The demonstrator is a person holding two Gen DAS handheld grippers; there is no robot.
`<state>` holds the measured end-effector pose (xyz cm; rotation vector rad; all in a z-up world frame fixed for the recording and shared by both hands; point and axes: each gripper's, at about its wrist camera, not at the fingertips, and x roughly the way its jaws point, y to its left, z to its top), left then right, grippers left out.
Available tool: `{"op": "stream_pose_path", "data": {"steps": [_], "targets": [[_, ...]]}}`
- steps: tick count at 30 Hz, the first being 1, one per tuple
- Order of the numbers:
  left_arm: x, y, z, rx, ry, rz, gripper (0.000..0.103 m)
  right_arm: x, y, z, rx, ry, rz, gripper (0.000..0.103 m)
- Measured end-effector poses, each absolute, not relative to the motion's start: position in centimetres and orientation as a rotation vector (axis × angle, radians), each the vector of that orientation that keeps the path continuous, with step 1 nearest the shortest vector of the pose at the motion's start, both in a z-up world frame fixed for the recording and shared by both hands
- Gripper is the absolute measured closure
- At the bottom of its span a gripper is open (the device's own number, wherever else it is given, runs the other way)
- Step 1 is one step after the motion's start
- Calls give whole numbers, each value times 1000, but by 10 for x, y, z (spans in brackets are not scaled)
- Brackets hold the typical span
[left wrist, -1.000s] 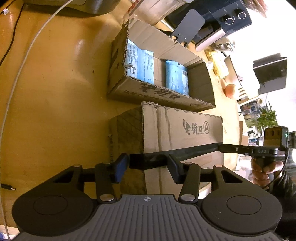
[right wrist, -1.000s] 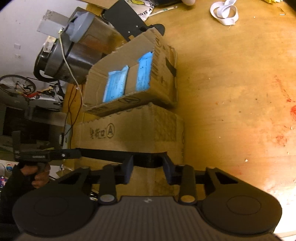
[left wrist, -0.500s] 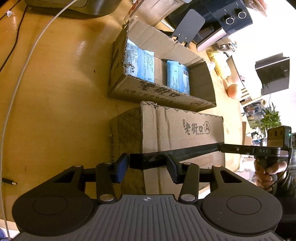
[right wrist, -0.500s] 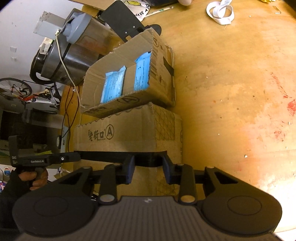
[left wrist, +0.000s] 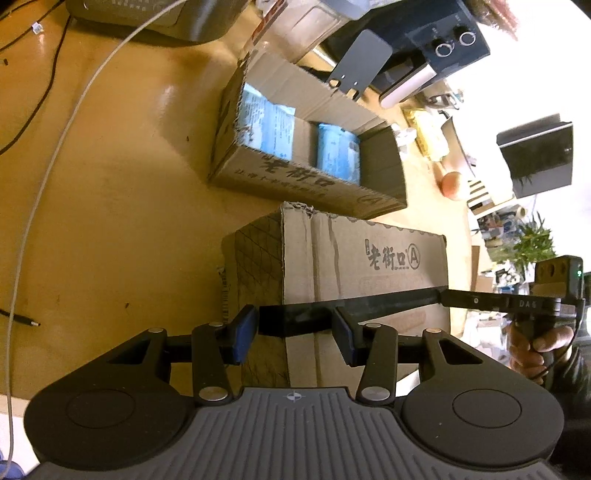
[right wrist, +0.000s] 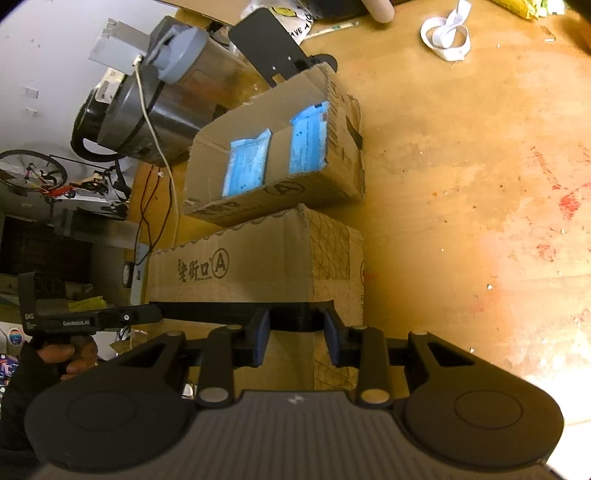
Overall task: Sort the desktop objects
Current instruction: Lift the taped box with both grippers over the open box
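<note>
A long black flat bar [left wrist: 388, 301] hangs level above a closed cardboard box [left wrist: 369, 266]. My left gripper [left wrist: 295, 325] is shut on one end of it. The right gripper [right wrist: 295, 325] is shut on the other end [right wrist: 291, 317], over the same closed box [right wrist: 258, 269]. Each view shows the other gripper far along the bar, gripped by a hand: the right one [left wrist: 550, 299] and the left one [right wrist: 70, 317]. Behind the closed box stands an open cardboard box [left wrist: 280, 184] with blue packets [right wrist: 247, 166] inside.
A white cable [left wrist: 51, 155] and thin black wires [left wrist: 44, 92] cross the wooden table at the left. A steel pot [right wrist: 155, 107], a black metal stand [right wrist: 269, 44] and a knobbed appliance [left wrist: 443, 40] stand behind the boxes. A white strap [right wrist: 447, 35] lies far right.
Both grippers have risen a little with the black bar still clamped between them. The two boxes have stayed where they were.
</note>
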<state>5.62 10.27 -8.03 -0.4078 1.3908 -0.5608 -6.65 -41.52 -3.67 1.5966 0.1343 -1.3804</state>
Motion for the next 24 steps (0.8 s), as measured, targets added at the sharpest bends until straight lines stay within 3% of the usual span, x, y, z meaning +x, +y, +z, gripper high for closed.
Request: {"op": "stream_pose_path", "data": {"steps": [11,24], "targets": [[64,99,-45,-397,1383,-560,60,-70,-418,0,1595,111,-1382,77],[102,98,-37,-358,1372,-555,60,-81,-445,2,1611,111,-1395,77]]}}
